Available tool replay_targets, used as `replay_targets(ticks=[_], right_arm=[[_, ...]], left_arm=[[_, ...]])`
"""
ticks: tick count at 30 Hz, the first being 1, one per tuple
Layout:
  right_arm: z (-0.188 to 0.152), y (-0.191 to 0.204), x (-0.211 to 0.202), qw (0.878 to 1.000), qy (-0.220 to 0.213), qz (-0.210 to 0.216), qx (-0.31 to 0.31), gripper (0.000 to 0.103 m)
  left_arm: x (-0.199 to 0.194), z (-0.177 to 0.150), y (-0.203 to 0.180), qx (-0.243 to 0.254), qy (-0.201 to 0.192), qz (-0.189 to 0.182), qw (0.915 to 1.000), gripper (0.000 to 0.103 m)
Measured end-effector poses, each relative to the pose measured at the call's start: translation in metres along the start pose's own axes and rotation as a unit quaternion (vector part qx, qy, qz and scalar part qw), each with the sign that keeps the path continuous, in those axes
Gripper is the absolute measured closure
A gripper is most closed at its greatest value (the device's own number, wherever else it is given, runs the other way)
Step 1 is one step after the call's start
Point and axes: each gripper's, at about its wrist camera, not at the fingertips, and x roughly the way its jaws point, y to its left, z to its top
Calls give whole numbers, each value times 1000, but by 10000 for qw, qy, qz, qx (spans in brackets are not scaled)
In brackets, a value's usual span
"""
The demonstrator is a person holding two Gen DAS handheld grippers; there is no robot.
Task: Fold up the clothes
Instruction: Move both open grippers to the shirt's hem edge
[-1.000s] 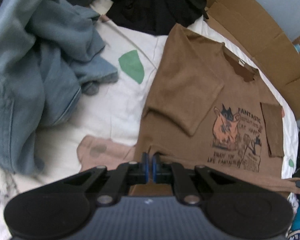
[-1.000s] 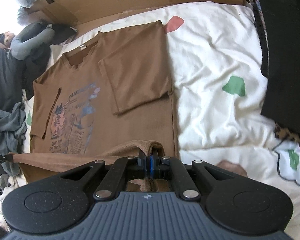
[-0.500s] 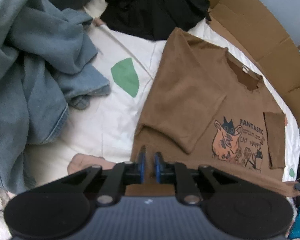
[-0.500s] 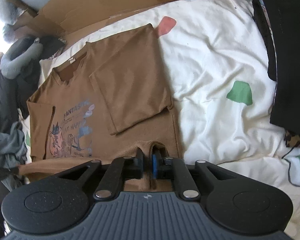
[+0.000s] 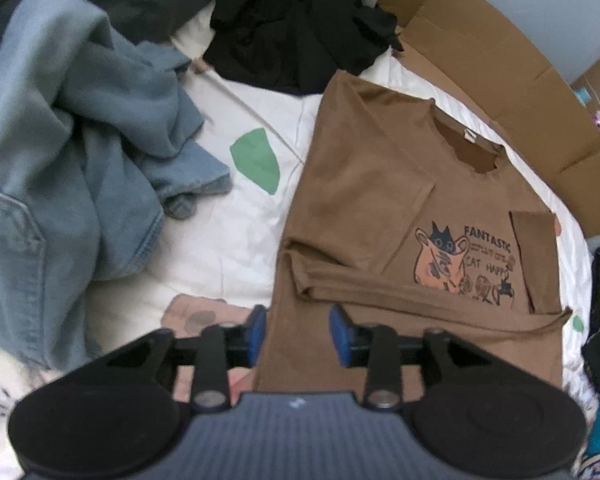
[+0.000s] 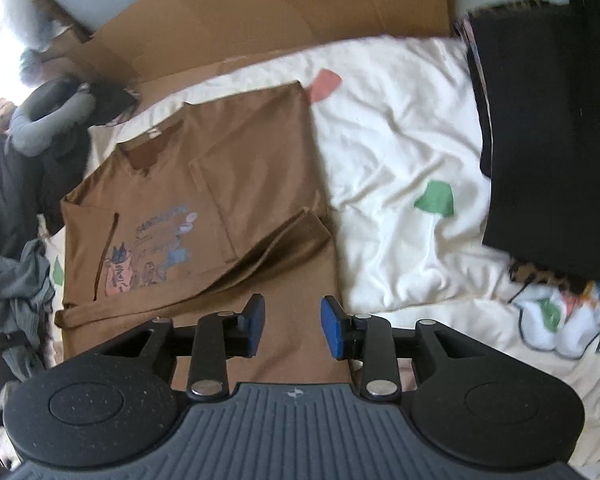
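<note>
Both grippers, left gripper [image 5: 298, 330] and right gripper [image 6: 292, 330], released shirt [image 5: 380, 184], jaws opening, pointing steeply down.

Brown shirt [image 5: 380, 184] hem hidden behind claw body; small print illegible.

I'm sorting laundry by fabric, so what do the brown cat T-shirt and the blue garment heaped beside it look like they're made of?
Brown T-shirt: looks like soft matte cotton jersey; it lies flat and limp with soft folds and carries a printed cat graphic.
Blue garment: probably washed denim; faded blue, thick stitched seams, bulky stiff folds. Neither fibre can be confirmed by sight.
</note>
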Motion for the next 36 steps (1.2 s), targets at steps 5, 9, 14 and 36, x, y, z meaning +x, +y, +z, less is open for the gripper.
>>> replay_targets(ticks=[5,9,14,36], right_arm=[[-4,-3,-7,9994,-298,37,-143,62],[-9,-4,-1,9991,-291,8,-307,62],[-10,-5,-1,9987,-405,35,-292,62],[-19,-35,50,9984,-309,-373,-283,61]], left_arm=[[-4,-6,7,-192,6,114,9998,64],[-4,-6,9,-377,123,305,9987,63],[-4,2,3,-203,56,326,9992,58],[67,-11,-16,443,259,542,9972,58]])
